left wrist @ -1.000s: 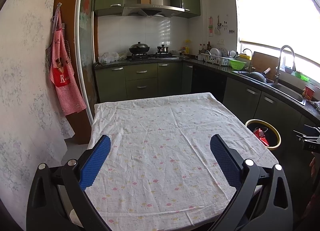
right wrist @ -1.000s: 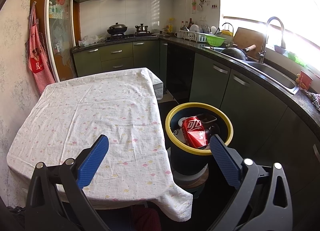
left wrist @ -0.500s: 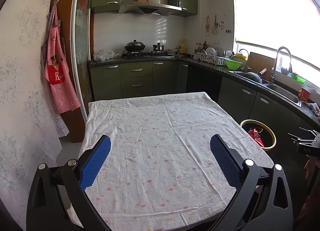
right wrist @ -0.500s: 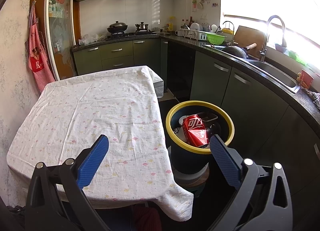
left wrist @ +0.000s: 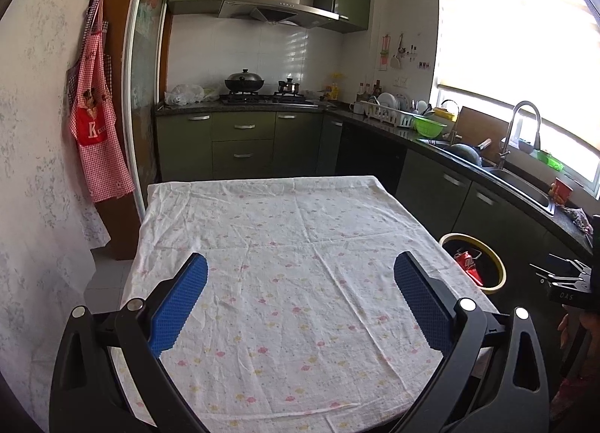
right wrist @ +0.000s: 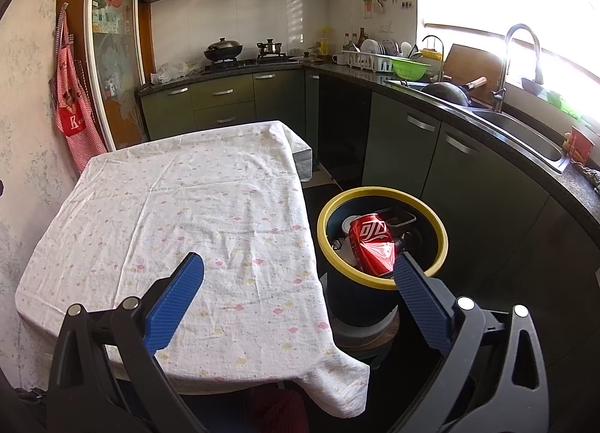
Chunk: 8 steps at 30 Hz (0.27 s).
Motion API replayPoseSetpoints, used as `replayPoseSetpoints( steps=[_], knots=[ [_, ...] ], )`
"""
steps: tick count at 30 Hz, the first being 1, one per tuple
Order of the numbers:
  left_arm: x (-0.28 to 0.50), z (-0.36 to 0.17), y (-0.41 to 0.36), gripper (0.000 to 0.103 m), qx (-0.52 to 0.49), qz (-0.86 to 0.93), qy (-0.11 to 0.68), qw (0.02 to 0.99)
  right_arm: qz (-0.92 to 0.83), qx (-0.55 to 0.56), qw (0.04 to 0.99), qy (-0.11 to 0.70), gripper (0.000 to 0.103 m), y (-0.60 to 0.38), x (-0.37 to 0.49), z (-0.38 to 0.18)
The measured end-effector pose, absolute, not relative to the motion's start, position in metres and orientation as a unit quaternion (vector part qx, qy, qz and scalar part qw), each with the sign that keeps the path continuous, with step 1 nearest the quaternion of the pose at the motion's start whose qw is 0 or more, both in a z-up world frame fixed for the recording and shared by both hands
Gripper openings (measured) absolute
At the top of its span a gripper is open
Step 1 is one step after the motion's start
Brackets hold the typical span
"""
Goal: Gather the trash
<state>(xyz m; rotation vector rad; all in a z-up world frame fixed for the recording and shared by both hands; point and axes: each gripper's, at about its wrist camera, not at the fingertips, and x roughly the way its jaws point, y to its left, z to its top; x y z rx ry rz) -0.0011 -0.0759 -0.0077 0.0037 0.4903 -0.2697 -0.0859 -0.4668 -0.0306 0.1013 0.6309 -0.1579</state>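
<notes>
Red can lies in the bin, just ahead of the empty, spread right gripper; left gripper likewise spread over the table.

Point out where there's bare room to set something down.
The whole tablecloth lies bare, from the far edge by the cabinets to the near edge under the open left tool. Crowded: the yellow-rimmed bin holding the red can, and the counter around the sink.

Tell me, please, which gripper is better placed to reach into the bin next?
Right. The right gripper hangs beside the yellow-rimmed bin holding the red can; the left gripper faces the tablecloth.
</notes>
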Motion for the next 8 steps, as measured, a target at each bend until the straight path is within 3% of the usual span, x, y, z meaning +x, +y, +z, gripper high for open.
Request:
replayPoseSetpoints(
  steps=[8],
  knots=[
    [0.124, -0.042, -0.064, 0.098, 0.018, -0.082, 0.317, 0.945, -0.033, 0.029, 0.940, 0.339, 0.096, -0.449, 0.001, -0.025]
  ],
)
